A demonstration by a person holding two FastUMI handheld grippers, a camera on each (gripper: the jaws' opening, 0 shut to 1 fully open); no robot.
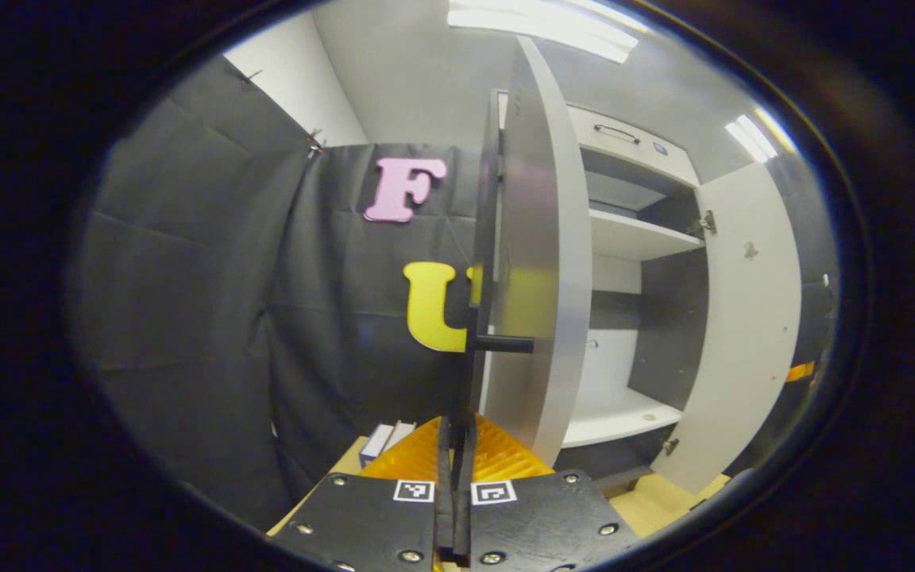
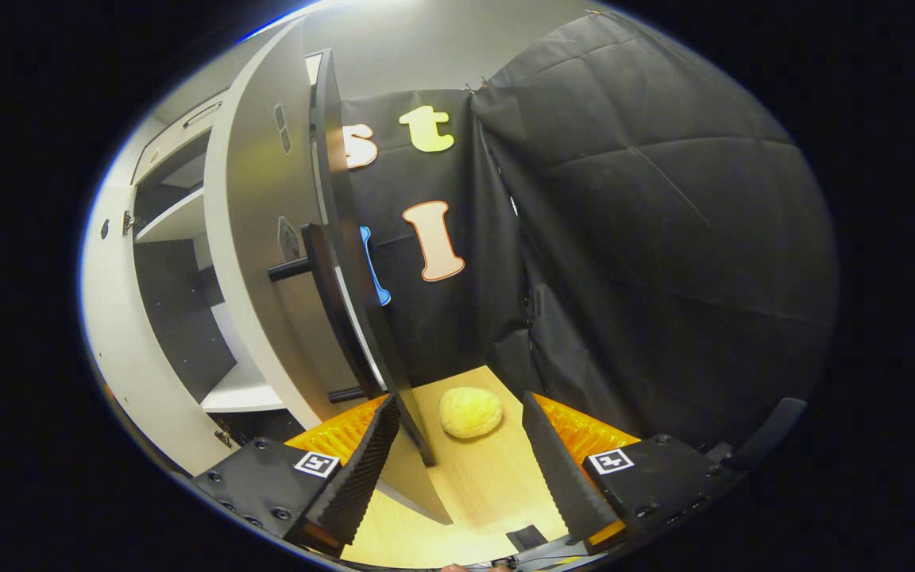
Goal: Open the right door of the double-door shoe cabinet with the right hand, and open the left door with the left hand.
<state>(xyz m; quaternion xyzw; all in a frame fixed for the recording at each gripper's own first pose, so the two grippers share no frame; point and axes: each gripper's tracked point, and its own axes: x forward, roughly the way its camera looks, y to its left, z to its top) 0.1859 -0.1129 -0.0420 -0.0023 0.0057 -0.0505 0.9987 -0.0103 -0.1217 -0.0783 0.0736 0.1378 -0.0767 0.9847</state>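
Note:
In the left gripper view the left door (image 1: 541, 238) stands swung out and edge-on, pale grey. Its long dark handle bar (image 1: 486, 238) runs down into my left gripper (image 1: 457, 425), whose fingers are shut on the bar. Farther right the right door (image 1: 747, 318) hangs wide open, and the shelves (image 1: 636, 234) show between the doors. In the right gripper view the right door (image 2: 255, 238) is also edge-on and open. Its dark handle bar (image 2: 334, 302) slants down beside the left finger of my right gripper (image 2: 459, 401), which is open with the bar's lower end between its fingers.
A yellow roundish lump (image 2: 469, 411) lies on the wooden surface (image 2: 473, 485) just past the right gripper's fingers. Small white and blue boxes (image 1: 384, 441) sit low by the black cloth wall. The cabinet has a top drawer (image 1: 624, 137) with a handle.

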